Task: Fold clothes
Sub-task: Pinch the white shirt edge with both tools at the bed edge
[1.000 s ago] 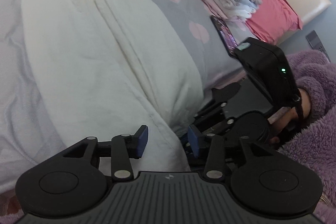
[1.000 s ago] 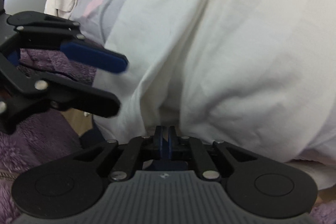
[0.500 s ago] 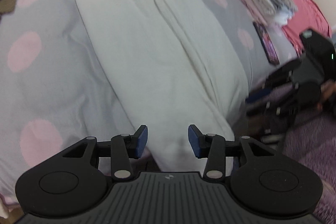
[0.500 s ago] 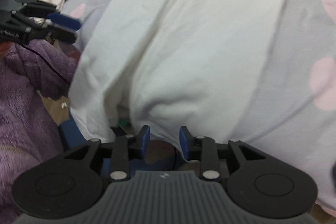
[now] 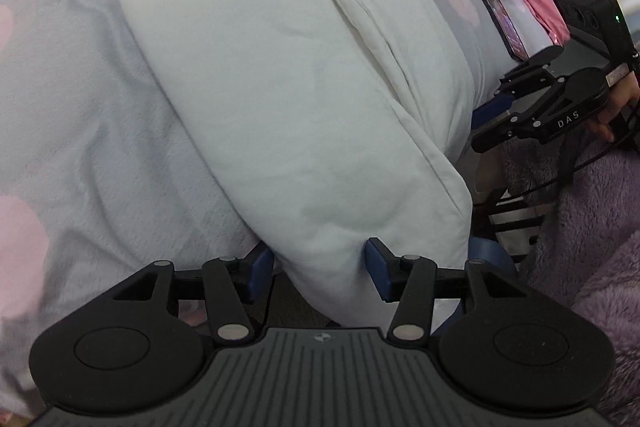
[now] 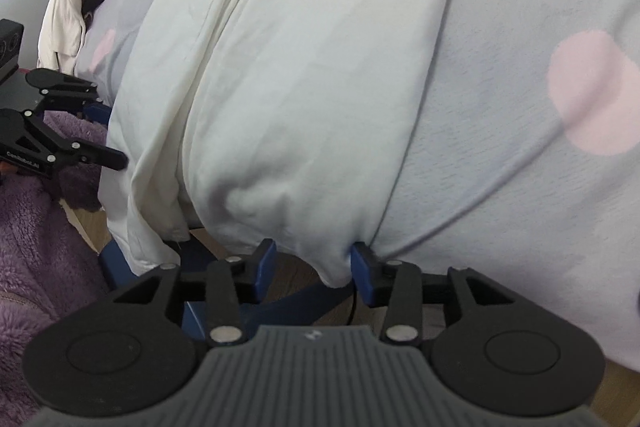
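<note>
Both grippers, left (image 5: 320, 269) and right (image 6: 312, 267), fingers opening, straddle the white garment's (image 5: 280, 67) hem at the bed's (image 5: 80, 127) six o'clock edge; next, pinch each corner.

- right tool (image 6: 312, 269): was shut, jaws now opening; garment (image 6: 304, 75) corner hangs between them
- left tool (image 5: 320, 269): slid from beside right tool to garment's other corner, jaws opening

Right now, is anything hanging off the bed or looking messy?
Yes. The white garment's bottom end droops over the bed's edge, and a phone sits near that edge beside it.
</note>
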The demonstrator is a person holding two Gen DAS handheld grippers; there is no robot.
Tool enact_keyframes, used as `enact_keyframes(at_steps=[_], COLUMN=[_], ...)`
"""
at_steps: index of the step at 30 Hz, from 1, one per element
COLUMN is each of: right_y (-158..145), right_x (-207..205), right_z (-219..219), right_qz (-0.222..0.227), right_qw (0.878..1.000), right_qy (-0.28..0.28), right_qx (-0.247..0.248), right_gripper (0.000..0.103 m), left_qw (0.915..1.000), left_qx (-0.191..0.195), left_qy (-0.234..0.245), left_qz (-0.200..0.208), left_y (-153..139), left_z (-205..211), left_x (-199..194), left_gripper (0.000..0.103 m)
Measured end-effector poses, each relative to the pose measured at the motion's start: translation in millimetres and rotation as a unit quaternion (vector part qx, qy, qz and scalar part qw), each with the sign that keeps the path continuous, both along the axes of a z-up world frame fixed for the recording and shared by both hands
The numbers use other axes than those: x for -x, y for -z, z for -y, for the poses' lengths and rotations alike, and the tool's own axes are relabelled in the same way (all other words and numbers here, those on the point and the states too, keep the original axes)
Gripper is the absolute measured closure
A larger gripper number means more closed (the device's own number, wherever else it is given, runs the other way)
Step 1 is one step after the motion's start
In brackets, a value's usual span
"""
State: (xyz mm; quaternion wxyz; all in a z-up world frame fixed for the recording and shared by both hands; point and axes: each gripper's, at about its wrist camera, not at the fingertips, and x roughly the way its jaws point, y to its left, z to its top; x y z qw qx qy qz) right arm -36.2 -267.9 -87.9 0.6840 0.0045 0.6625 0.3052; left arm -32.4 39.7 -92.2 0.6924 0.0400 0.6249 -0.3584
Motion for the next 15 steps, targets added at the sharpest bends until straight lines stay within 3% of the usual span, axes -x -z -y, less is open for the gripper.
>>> enact_keyframes(at_steps=[1,3,4,5,7,11,15], right_y=[1,6,8,10,9,-4,-38], right_x=[2,4,5,7,8,9,11], right_z=[0,1,0,0,0,3,10], right_qz=[0.0,-0.005,-0.007,-0.008,-0.009,-0.012,0.01], right_qw=[1.0,1.0,1.0,1.0,1.0,1.0,0.994], right_qy=[-0.001,0.002,0.003,0.001,-0.004,-0.007,-0.016], right_qx=[-0.001,-0.004,-0.004,0.0,0.007,-0.024,-0.107], right_gripper=[0.058,0.058,0.066,0.081,0.095,0.103,0.103], left_qw=[1.0,0.9999,0.9999,0.9999,0.9996,0.9985,0.9957], left_qx=[0.001,0.003,0.002,0.0,0.0,0.023,0.071], left_qy=[0.004,0.009,0.012,0.016,0.029,0.05,0.06], left_qz=[0.001,-0.003,-0.004,-0.002,0.001,0.002,0.002], left_y=[1,3,4,3,0,-14,-37], left_z=[2,3,3,3,4,-1,-13], left_x=[-1,-2,-1,-1,-1,-4,-13], left_gripper=[0.056,0.07,0.073,0.077,0.082,0.091,0.093])
